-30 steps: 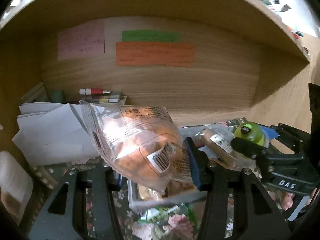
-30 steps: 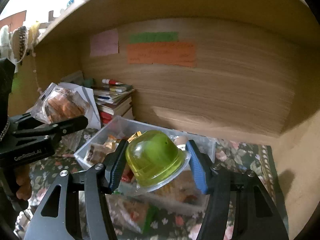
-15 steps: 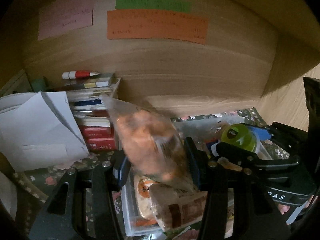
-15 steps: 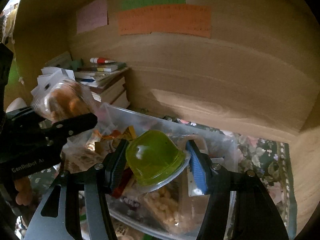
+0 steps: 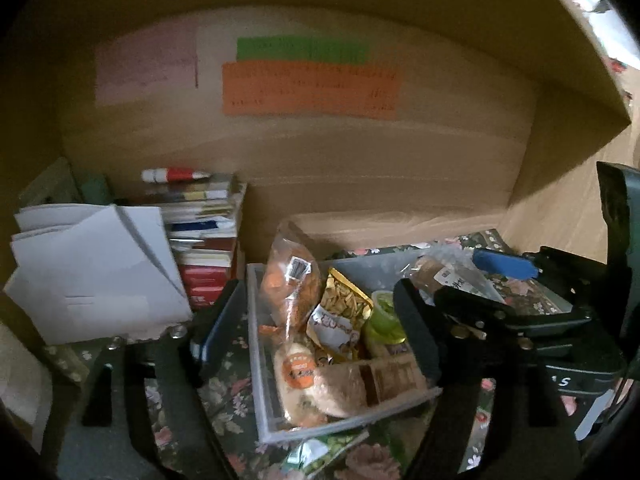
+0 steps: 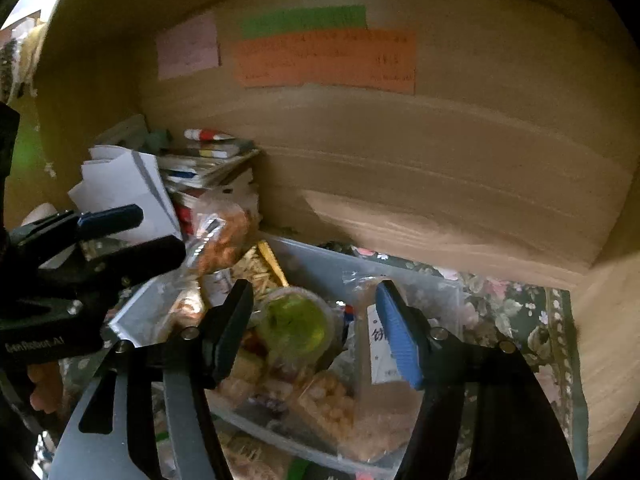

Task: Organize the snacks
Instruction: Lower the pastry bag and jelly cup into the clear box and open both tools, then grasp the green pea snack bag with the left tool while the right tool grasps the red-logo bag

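Now the snacks sit packed in a clear plastic bin on the flowered cloth covering the desk. At the bin's 11 o'clock corner, seen from the left wrist, an orange pastry bag stands upright against the wall, with a yellow seed packet just beside it at 3 o'clock. A green jelly cup lies among the other packets near the bin's middle; in the right wrist view it shows between the right gripper's fingers without either pad touching it. A pale round bun and a wrapped brown cake fill the near end of the bin.

Both grippers hover over the bin. The left gripper has its fingers spread wide, one on each side of the bin's near half, holding nothing. The right gripper is likewise spread wide and empty, its blue-padded finger over a white-labelled packet.

Outward, at 10 o'clock from the bin, a stack of books carries a red-and-white tube on top, and folded white papers lean at 9 o'clock. On the wooden back wall hang an orange note, a green note and a pink note.
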`<state>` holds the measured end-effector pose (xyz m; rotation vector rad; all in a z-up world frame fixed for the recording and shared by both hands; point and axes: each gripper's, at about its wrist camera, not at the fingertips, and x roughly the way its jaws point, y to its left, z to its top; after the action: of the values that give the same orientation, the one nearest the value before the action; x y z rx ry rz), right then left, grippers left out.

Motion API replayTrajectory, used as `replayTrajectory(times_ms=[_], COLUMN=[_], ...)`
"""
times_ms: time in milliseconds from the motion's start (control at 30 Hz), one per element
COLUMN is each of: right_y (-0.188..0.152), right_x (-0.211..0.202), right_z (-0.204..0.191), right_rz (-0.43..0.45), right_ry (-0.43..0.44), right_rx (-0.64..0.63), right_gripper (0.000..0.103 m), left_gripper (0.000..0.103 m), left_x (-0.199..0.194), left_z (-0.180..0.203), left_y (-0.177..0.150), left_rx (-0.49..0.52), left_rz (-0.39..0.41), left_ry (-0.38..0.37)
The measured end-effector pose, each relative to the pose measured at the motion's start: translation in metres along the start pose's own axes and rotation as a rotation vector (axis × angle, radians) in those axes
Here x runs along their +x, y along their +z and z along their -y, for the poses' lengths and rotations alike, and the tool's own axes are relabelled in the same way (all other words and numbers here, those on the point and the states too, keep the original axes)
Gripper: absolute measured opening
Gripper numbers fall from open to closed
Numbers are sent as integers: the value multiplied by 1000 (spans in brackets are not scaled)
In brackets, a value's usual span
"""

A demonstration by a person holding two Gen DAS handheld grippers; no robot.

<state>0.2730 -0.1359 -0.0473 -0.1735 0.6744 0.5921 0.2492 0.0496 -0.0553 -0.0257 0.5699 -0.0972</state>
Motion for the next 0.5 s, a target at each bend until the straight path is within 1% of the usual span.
replayTrajectory(times_ms=[33, 100, 233, 333, 433, 500], right_y=[-2, -7, -24, -40, -58, -72], right_x=[-6, -14, -28, -31, -28, -23], right_z=[-2, -7, -16, -22, -27, -28], right_rz=[4, 11, 4, -22, -59, -95], right_ry=[4, 10, 29, 51, 70, 93], right_rx=[-6, -14, -27, -23, -2, 22], right_gripper=[62, 66, 68, 74, 78, 83], left_gripper=[83, 84, 87, 88, 88, 88], left_x=[-6, -17, -29, -33, -31, -28], left_z=[0, -2, -8, -13, -19, -23], left_y=[-2, -8, -23, -39, -57, -70], left_rx=[1, 3, 5, 1, -13, -27], left_rz=[6, 15, 2, -24, -73, -109], left_ry=[4, 12, 21, 27, 28, 25])
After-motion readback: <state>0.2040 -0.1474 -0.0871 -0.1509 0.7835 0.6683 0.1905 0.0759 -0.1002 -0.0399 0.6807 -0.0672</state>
